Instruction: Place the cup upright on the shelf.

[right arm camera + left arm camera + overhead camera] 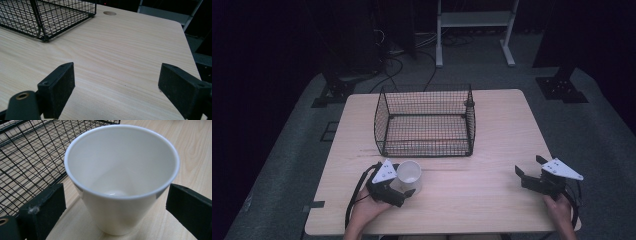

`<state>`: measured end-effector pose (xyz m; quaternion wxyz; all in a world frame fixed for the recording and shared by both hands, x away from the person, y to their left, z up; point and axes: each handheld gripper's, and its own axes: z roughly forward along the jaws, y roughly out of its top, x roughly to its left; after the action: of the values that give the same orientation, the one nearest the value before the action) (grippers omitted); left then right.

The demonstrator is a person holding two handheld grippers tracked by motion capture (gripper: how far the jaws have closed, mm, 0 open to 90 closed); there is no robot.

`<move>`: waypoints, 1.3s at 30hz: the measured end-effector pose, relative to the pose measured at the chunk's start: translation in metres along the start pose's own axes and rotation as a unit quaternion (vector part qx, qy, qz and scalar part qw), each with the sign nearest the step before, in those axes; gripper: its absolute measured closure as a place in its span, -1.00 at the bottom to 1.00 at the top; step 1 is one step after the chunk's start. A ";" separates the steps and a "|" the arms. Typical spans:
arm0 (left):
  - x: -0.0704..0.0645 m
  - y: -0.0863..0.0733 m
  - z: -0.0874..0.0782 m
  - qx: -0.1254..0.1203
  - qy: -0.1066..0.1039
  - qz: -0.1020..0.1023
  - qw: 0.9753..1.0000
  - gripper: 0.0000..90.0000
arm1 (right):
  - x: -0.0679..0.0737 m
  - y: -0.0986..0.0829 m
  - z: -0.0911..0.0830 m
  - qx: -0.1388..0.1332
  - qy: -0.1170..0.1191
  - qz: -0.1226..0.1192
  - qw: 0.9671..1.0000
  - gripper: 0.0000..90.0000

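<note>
Left tongs (408, 186) around white cup (409, 172), wire basket (426, 120) just beyond.

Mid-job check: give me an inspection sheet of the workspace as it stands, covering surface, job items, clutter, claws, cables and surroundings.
Surface: light wood table, bare apart from the items below.
Job's things: white cup upright and empty, near the front left; black wire basket behind it, empty.
Clutter: nothing seen.
Claws: left claw open, jaws either side of the cup, contact not clear; right claw open over bare table, holding nothing.
Cables: black cable trails from the left claw; more cables on the floor behind.
Surroundings: dark room, grey floor, white frame at the back.
</note>
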<state>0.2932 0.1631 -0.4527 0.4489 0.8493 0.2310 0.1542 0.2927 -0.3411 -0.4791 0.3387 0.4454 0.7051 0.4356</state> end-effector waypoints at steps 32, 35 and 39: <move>0.002 0.020 0.008 0.019 -0.030 0.013 0.999 -0.55 | 0.000 0.000 -0.001 -0.002 -0.001 0.002 1.000 -0.71; 0.003 0.029 0.003 0.012 -0.030 0.021 0.999 -0.55 | 0.000 0.000 -0.001 -0.002 -0.001 0.003 1.000 -0.71; 0.004 0.038 -0.001 0.005 -0.032 0.022 0.999 -0.55 | 0.000 0.000 -0.001 -0.001 -0.001 0.004 1.000 -0.71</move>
<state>0.3057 0.1470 -0.4207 0.4481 0.8610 0.1985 0.1358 0.2921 -0.3413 -0.4790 0.3385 0.4482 0.7024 0.4373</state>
